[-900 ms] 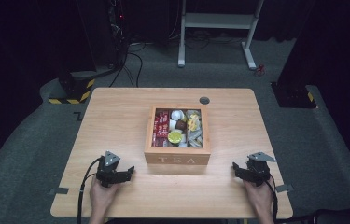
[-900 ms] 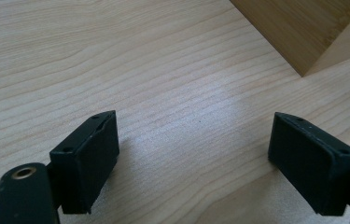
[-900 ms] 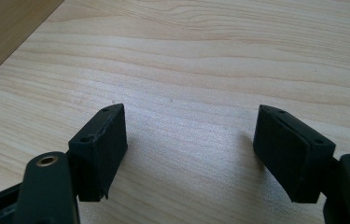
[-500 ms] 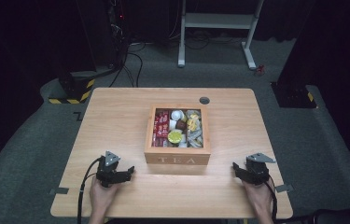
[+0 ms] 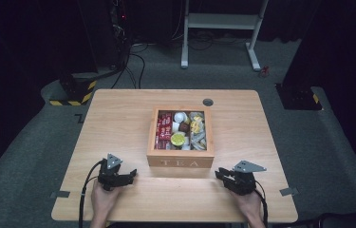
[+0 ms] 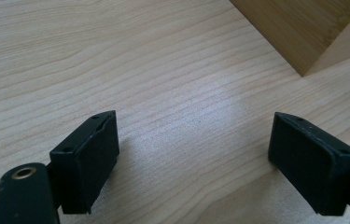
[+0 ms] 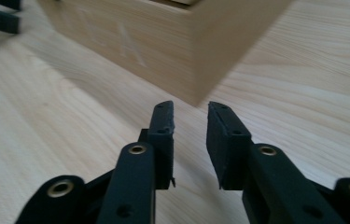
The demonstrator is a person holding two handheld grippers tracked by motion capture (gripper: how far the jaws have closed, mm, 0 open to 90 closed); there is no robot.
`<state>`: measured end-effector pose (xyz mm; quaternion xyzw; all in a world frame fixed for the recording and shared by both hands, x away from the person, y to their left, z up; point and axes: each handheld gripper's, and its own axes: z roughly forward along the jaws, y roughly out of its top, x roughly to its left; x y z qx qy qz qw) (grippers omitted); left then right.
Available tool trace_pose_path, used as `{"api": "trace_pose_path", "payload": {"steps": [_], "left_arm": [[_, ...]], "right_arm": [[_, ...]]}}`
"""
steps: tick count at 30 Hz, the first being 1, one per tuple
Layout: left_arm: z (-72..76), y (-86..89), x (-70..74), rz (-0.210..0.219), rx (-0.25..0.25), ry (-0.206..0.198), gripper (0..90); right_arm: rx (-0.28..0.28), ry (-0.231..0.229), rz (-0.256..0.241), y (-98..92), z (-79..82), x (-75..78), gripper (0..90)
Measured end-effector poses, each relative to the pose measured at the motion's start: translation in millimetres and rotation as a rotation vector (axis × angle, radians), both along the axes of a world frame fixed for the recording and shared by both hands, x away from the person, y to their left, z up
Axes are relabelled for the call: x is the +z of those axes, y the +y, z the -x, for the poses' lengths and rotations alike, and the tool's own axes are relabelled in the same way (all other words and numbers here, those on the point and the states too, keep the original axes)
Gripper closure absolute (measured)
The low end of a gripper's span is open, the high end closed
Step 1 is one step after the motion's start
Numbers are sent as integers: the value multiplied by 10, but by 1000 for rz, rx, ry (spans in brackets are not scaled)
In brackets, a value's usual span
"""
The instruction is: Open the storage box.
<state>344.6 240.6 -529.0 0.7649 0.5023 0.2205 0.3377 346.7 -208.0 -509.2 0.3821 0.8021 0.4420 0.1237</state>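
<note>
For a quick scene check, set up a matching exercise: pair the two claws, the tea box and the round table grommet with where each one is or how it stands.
Things:
1. left claw
2. right claw
3. tea box
4. grommet

States or places:
A. set in the table beyond the box
B. jaws wide apart over bare wood
C. mid-table, open, packed with sachets and pods
D. jaws close together with a narrow gap, aimed at a box corner

Pairs: 1-B, 2-D, 3-C, 4-A
</note>
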Motion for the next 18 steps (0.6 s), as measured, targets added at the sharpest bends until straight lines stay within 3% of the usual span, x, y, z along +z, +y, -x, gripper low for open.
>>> {"api": "trace_pose_path", "payload": {"steps": [9,18], "left_arm": [[0,0,0,0,0,0,169],[0,0,0,0,0,0,169]], "right_arm": [[52,-17,-16,219,-62,67,878],[29,-8,-14,317,-141,123,899]]}}
